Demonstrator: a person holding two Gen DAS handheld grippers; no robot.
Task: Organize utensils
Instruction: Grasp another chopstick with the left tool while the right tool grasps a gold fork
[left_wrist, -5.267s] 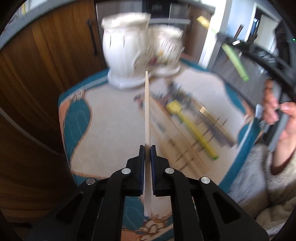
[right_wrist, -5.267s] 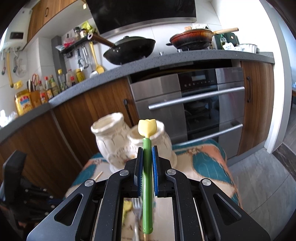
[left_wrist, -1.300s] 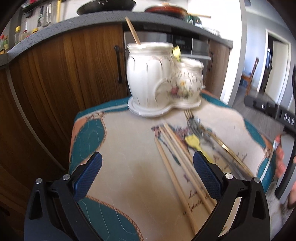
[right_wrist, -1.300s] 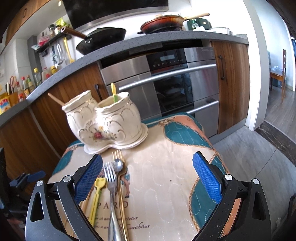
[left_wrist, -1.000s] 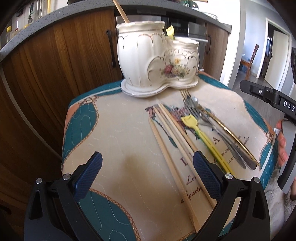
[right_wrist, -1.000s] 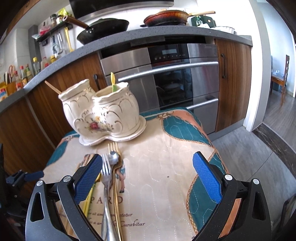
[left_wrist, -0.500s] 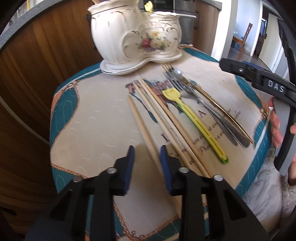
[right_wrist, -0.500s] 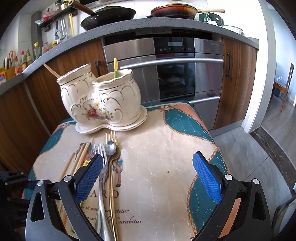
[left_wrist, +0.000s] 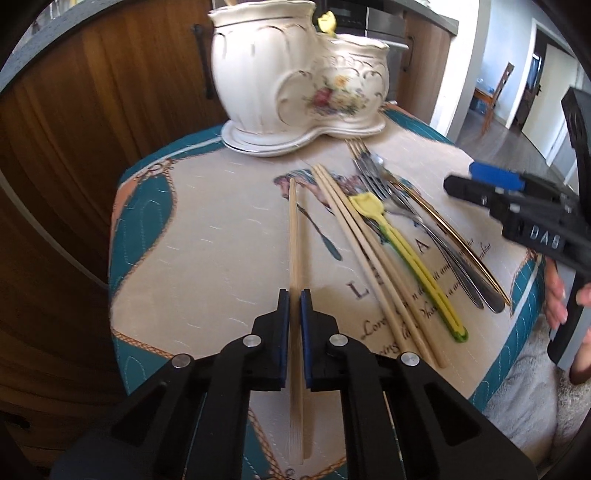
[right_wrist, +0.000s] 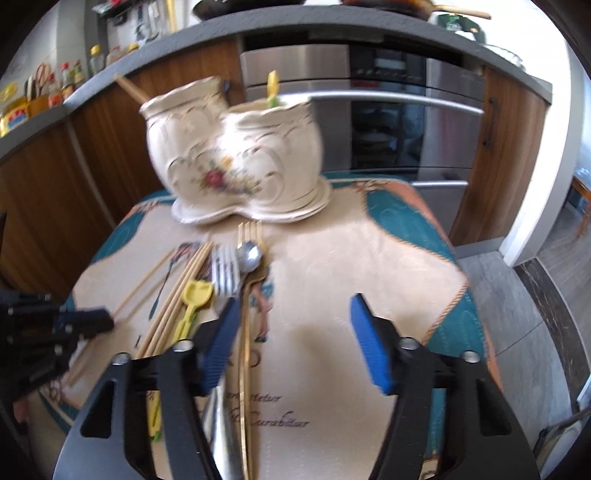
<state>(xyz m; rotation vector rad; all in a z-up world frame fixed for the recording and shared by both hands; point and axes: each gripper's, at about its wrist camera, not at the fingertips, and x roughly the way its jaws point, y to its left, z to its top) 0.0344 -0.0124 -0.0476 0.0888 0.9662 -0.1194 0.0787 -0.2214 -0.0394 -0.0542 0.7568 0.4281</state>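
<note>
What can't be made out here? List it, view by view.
- Left wrist view: what the taller pot of the ceramic holder contains; the top edge cuts its rim off.
- Left wrist view: the right gripper reaches in from the side, so its jaw gap is unclear.
- Right wrist view: motion blur smears the silver fork and spoon; their handles run under the gripper.
</note>
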